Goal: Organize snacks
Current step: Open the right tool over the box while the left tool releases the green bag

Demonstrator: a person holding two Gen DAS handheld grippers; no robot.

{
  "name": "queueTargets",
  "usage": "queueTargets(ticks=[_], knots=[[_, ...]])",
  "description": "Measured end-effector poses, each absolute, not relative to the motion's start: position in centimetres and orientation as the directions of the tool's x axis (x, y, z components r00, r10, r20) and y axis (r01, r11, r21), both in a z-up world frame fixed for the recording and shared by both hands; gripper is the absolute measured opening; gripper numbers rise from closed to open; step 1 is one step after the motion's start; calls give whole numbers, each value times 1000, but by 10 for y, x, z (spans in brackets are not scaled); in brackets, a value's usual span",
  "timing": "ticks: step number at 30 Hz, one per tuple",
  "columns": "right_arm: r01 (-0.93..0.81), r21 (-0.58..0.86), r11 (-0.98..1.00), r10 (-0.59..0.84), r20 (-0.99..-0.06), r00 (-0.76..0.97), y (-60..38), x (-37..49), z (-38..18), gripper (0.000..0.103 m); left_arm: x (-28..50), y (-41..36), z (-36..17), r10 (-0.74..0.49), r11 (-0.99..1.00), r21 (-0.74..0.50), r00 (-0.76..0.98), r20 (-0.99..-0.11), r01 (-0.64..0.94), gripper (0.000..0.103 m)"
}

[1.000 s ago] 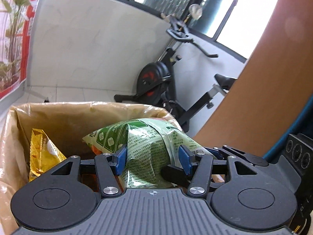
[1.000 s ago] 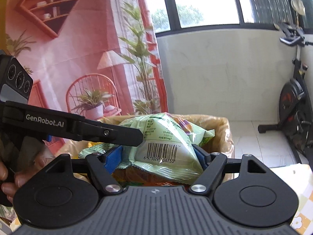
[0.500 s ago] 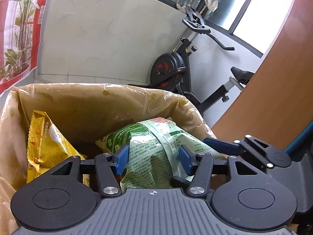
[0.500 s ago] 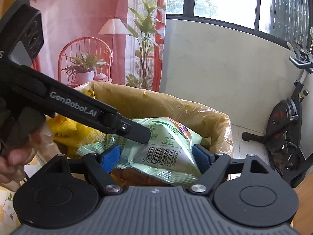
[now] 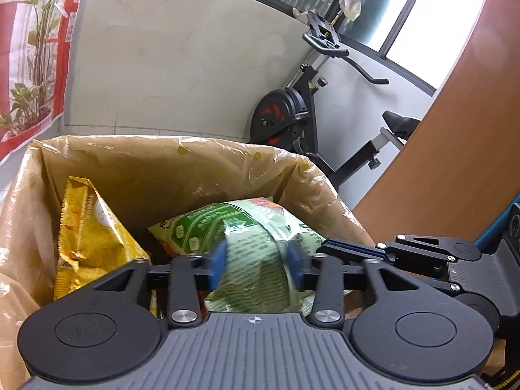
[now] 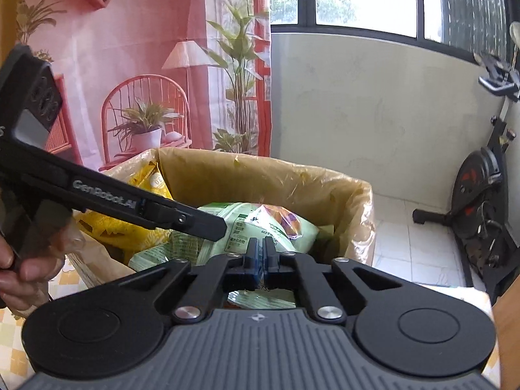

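the only writing that reads clearly is "genrobot.ai", printed in pale letters along the side of the left gripper (image 6: 208, 227) as it crosses the right wrist view. the green snack bag (image 5: 250, 250) carries dense printed text and small label boxes on its back, but the characters are too small and blurred to read. the yellow snack bag (image 5: 87, 230) shows a round pale badge with digits that cannot be made out for certain.

in the left wrist view, the left gripper (image 5: 256, 261) has its blue pads on either side of the green snack bag and pressed against it, gripping the bag inside the bin (image 5: 130, 152), which is lined with a tan plastic liner. the yellow snack bag stands tilted against the bin's left side, just beside the green one.

the right gripper (image 6: 261, 255) has its blue pads drawn together, touching or nearly so, with nothing visibly caught between them; the green snack bag (image 6: 260, 224) lies just past the tips, down in the bin (image 6: 341, 188).

only the right wrist view shows the person's hand (image 6: 19, 266) on the left gripper's handle, the red printed backdrop (image 6: 130, 65) with chair and plants, and a checked cloth (image 6: 16, 341) at lower left. only the left wrist view shows the brown wooden panel (image 5: 461, 149) and the right gripper (image 5: 351, 248) seen from the side. both show the exercise bike (image 5: 292, 113).
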State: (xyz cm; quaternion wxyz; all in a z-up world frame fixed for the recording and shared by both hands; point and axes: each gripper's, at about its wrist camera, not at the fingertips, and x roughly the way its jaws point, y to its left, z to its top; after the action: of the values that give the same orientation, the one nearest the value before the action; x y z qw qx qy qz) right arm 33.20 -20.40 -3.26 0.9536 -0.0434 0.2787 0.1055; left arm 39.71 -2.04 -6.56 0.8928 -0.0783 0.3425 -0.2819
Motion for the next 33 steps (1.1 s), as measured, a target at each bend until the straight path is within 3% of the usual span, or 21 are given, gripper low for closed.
queueTargets(ticks=[10, 19, 23, 25, 33], knots=[[-207, 11, 978, 175, -581, 795, -207, 341, -39, 3, 415, -37, -80, -532, 843, -321, 578, -619, 432, 28], [-144, 48, 988, 141, -636, 758, -210, 351, -51, 3, 411, -55, -85, -486, 859, -229, 589, -646, 458, 28], [-121, 83, 989, 147, -589, 795, -214, 335, -45, 6, 399, -49, -79, -500, 851, -220, 608, -617, 477, 34], [-113, 99, 989, 149, -545, 825, -216, 323, -40, 7, 391, -44, -72, -516, 842, -220, 619, -592, 492, 43], [-109, 141, 984, 158, -405, 901, -217, 271, -25, 11, 348, -18, -41, -535, 832, -171, 679, -503, 528, 45]])
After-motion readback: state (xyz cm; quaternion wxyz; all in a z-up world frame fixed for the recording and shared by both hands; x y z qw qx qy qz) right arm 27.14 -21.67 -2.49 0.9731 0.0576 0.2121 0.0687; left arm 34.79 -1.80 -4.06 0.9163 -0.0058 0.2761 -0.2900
